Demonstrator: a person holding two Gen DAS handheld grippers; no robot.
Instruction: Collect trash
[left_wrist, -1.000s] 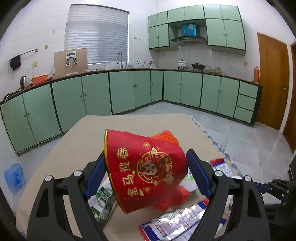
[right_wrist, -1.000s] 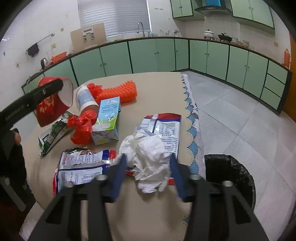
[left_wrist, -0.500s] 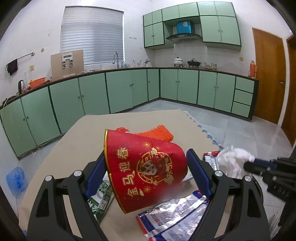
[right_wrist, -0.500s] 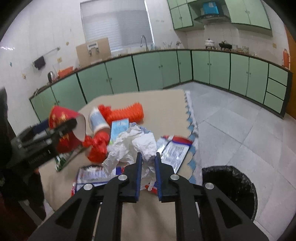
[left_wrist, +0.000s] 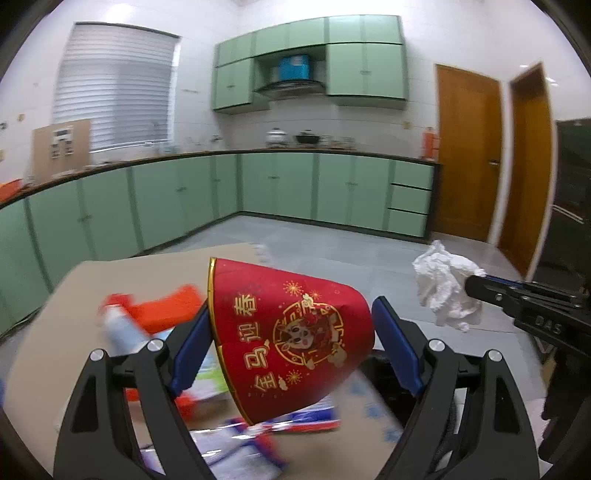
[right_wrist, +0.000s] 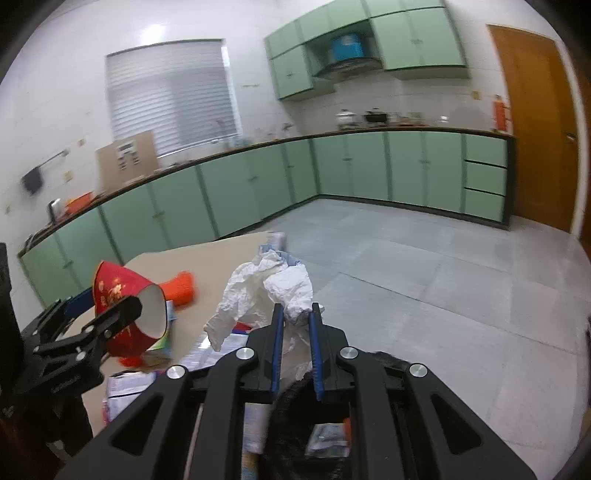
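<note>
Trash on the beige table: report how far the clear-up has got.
Done: a few wrappers already lie in the black-lined bin. In hand: the right gripper is clamped on the crumpled white tissue, held above the bin; the left gripper holds the red paper cup with gold print. Left: the orange foam net and several printed packets on the beige table.

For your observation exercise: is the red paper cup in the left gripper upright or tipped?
Tipped. The red paper cup lies sideways in the left gripper; the right wrist view shows its white inside.

Home kitchen: green cabinets (left_wrist: 184, 199), range hood (left_wrist: 291, 86)
</note>
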